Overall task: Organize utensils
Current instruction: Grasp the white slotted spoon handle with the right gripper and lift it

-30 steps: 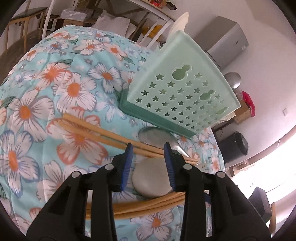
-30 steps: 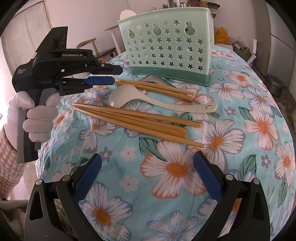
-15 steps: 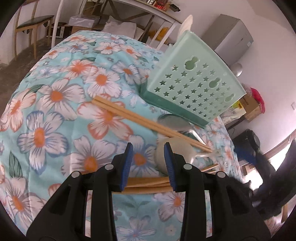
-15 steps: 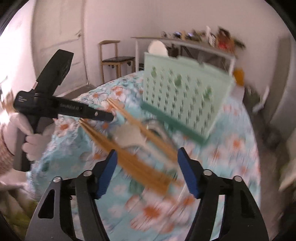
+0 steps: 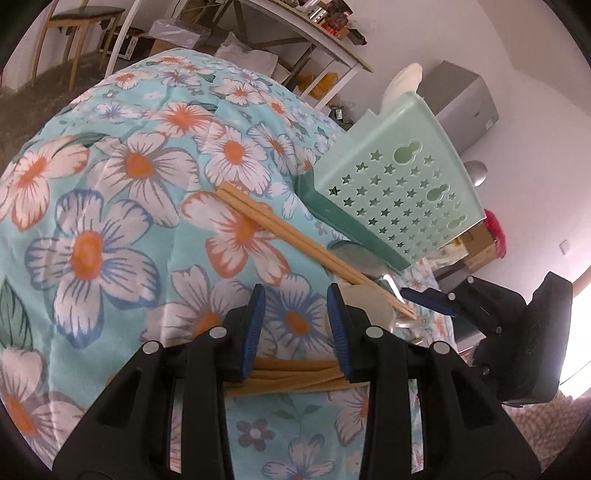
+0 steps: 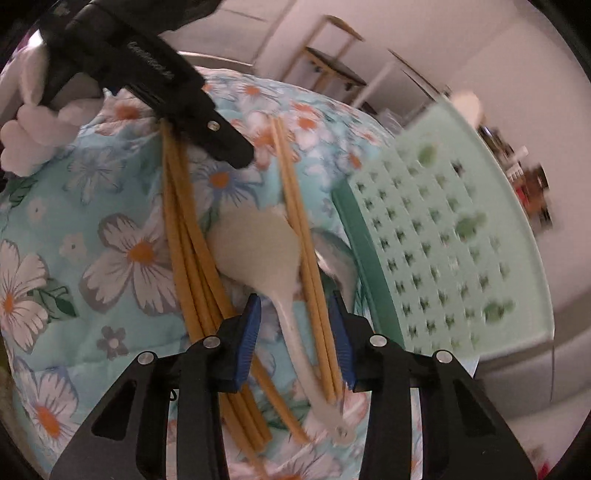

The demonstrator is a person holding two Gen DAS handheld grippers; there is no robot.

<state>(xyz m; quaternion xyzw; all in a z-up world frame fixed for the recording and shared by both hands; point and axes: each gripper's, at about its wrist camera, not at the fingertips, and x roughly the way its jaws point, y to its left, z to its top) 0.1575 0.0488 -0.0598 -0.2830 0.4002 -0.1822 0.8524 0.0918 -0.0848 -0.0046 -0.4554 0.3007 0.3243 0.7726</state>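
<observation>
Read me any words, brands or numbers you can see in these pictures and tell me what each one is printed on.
Nothing can be read for certain.
Left gripper: pale lettering along its black body, seen from the right wrist, too blurred and foreshortened to read.
Green basket: only star and gourd-shaped cut-outs, no text.
Shelf items behind the table: labels too small to read.
Cardboard box: no legible print.

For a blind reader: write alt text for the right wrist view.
The right claw, partly open, hovers over a white spoon and a pair of chopsticks on a floral cloth. More chopsticks lie left, a green star-holed holder right, the left claw beyond.
</observation>
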